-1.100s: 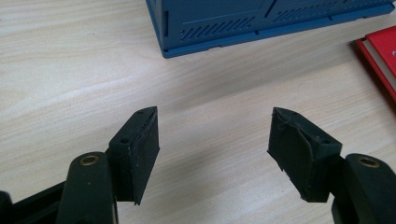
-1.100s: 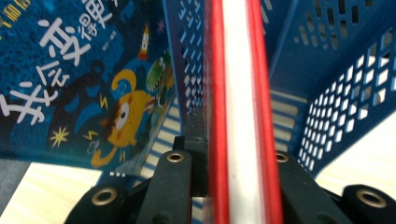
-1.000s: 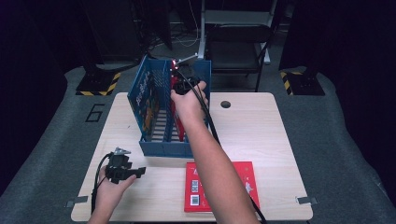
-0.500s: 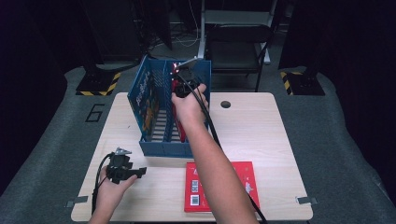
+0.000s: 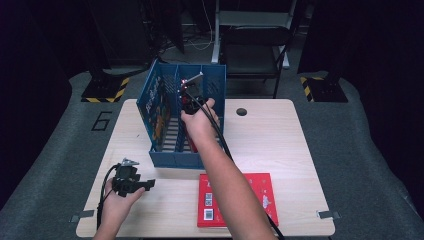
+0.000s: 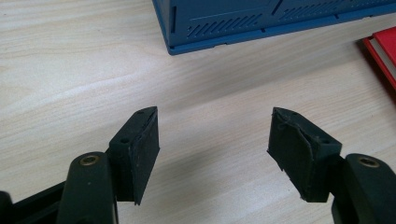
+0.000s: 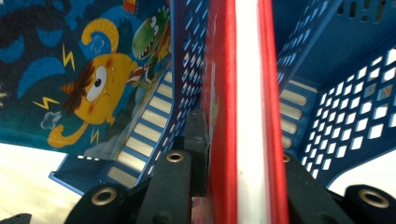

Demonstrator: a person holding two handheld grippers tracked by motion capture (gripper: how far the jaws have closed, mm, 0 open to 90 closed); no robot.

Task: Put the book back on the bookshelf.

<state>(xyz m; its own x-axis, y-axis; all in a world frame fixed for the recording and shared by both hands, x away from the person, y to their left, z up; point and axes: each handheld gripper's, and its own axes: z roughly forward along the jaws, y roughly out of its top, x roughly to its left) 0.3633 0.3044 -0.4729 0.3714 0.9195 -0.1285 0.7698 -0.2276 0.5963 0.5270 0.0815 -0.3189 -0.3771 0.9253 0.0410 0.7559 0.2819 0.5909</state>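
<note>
A blue slotted file rack stands at the middle of the table. My right gripper reaches into it from above, shut on a red book that stands upright on edge in a compartment, white page edges facing the camera. The divider is just left of the book. A book with a cartoon-monster cover fills the compartment to the left. My left gripper hovers low near the table's front left, open with nothing between its jaws; in the left gripper view the left gripper is over bare wood.
A second red book lies flat near the front edge, right of my left gripper; its corner is at the right. The rack's base is just ahead of the left jaws. A round hole sits behind right.
My right gripper has sunk a little lower into the rack with the red book. The left gripper has stayed where it was.
</note>
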